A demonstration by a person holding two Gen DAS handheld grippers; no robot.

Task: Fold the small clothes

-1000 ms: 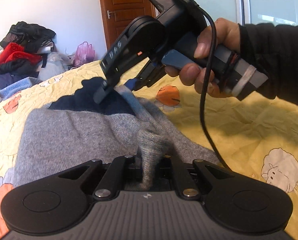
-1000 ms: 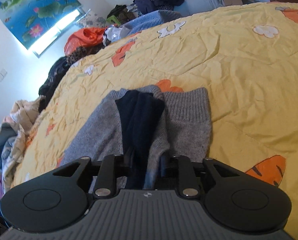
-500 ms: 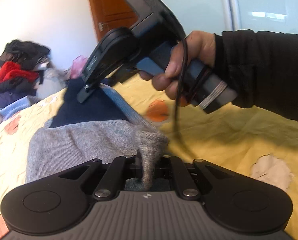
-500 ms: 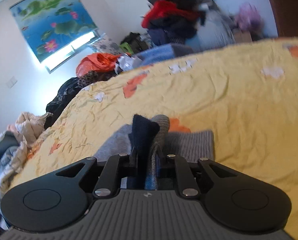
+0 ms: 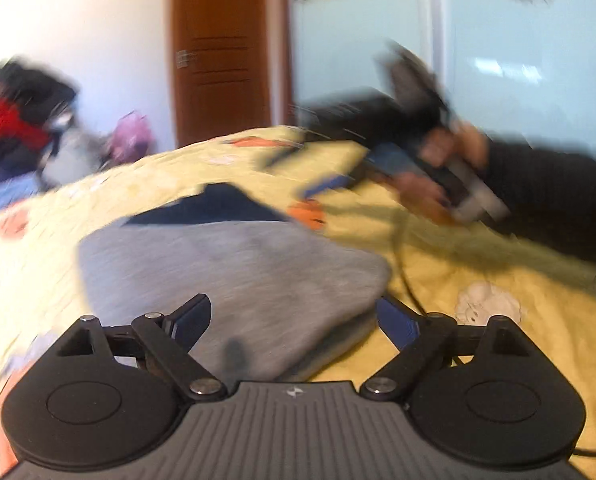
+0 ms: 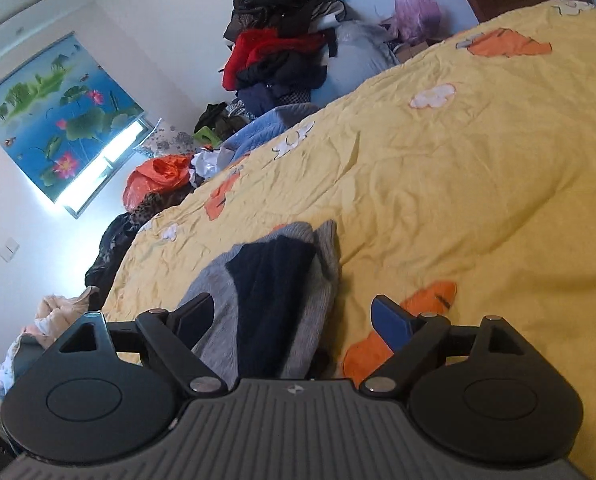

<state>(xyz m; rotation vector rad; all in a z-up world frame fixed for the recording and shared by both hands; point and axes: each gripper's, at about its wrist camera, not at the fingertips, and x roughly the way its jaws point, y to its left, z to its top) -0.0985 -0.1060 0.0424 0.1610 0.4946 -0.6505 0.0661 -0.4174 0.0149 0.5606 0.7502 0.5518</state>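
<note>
The grey sweater (image 5: 234, 276) with its dark navy panel (image 6: 270, 280) lies folded on the yellow bedspread (image 6: 477, 168), directly in front of both grippers. The left gripper (image 5: 294, 316) has its jaws opening and already wide, with the sweater's near edge lying between them but the pads clear of the cloth. The right gripper (image 6: 290, 316) is opening too, its jaws spread wide around the near end of the sweater, with no pad pressing on it. In the blurred left view, the person's right hand (image 5: 445, 168) carries its gripper above the bedspread, apart from the sweater.

From here, the main risk is that the knit springs back: it looks thick and soft, so a freshly laid fold may lift or slide open once nothing holds it. A blue pad (image 6: 389, 324) could also snag the loose weave as a gripper pulls away, dragging a layer askew. The wrinkled bedspread gives an uneven base, so the stack may settle crooked and need smoothing.
</note>
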